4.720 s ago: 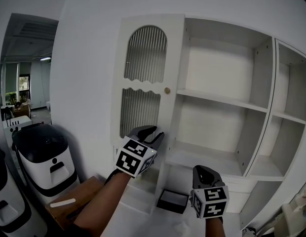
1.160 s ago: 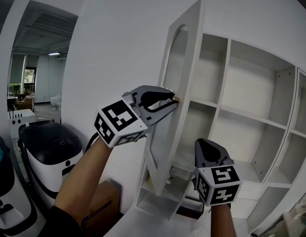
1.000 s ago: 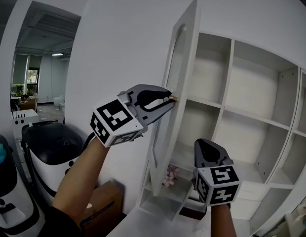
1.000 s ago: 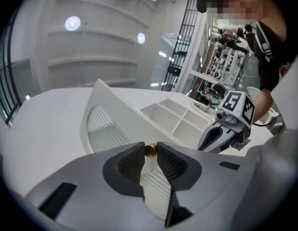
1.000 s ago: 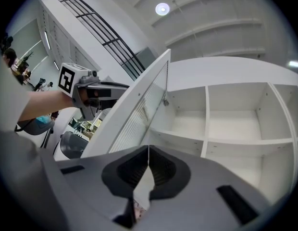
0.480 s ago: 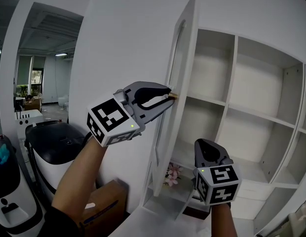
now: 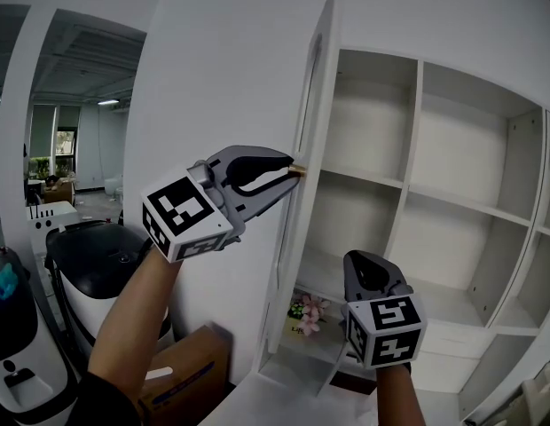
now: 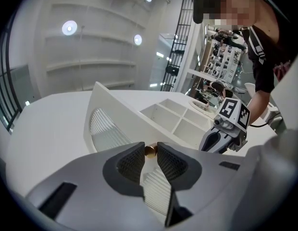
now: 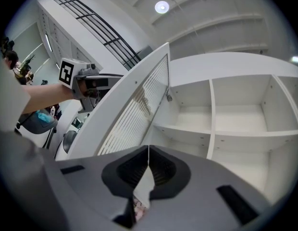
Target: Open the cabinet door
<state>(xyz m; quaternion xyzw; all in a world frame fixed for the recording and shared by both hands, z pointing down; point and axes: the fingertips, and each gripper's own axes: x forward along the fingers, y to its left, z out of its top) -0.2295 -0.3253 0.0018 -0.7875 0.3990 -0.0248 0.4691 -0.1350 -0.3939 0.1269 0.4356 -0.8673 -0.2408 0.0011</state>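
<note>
The white cabinet door (image 7: 312,185) with ribbed glass panes stands swung out, nearly edge-on in the head view. My left gripper (image 7: 290,173) is shut on its small brass knob (image 8: 150,151), which sits pinched between the two ribbed pads. In the left gripper view the door (image 8: 115,124) runs away from the jaws, with the open shelves (image 8: 180,121) beyond. My right gripper (image 7: 371,284) hangs lower, in front of the open shelving, shut with nothing in it. In the right gripper view the door (image 9: 132,109) shows from its inner side.
The white shelf unit (image 7: 452,202) has bare compartments. A small bunch of pink flowers (image 7: 304,312) lies on the lowest shelf behind the door. A black-and-white machine (image 7: 89,264) and a cardboard box (image 7: 182,375) stand at the lower left by the wall.
The door has swung further open, from flat against the cabinet to nearly edge-on. My left gripper rose to the knob, closed on it and drew it leftward. The flowers came into view.
</note>
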